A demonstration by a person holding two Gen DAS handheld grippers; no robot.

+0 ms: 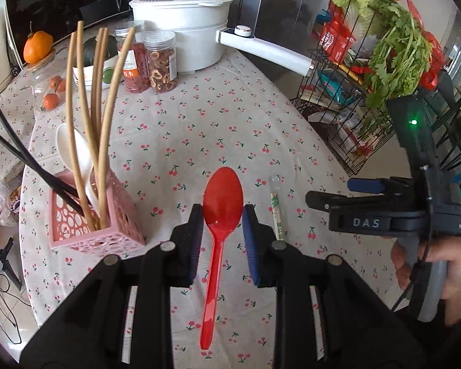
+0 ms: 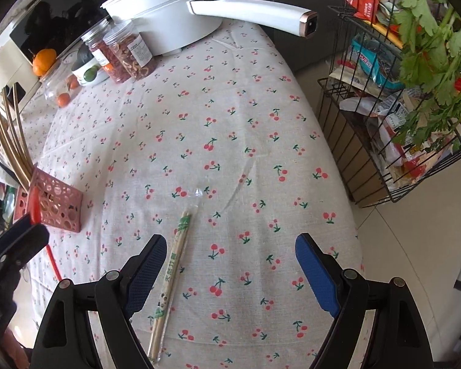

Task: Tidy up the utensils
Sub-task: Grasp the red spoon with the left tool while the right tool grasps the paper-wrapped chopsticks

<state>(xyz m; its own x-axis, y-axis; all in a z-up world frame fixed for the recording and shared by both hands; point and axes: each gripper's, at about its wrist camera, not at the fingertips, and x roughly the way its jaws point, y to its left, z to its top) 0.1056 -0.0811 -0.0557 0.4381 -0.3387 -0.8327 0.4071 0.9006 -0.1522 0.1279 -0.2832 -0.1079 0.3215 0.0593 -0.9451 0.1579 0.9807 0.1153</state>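
Observation:
A red plastic spoon (image 1: 221,212) is held by my left gripper (image 1: 222,215), whose jaws close on the sides of its bowl, above the cherry-print tablecloth (image 1: 199,129). A pink perforated utensil holder (image 1: 92,218) with several wooden chopsticks, a white spoon and black sticks stands to its left; it also shows in the right wrist view (image 2: 53,206). A wrapped pair of bamboo chopsticks (image 2: 170,276) lies on the cloth by the left finger of my open right gripper (image 2: 230,261). The pair also shows in the left wrist view (image 1: 276,212), where the right gripper (image 1: 338,196) is at the right.
A white pot with a long handle (image 1: 184,27), two jars of dried fruit (image 1: 150,58), a bowl and oranges stand at the back. A black wire rack (image 2: 399,117) with greens and packets stands off the table's right edge. Cables lie at the left.

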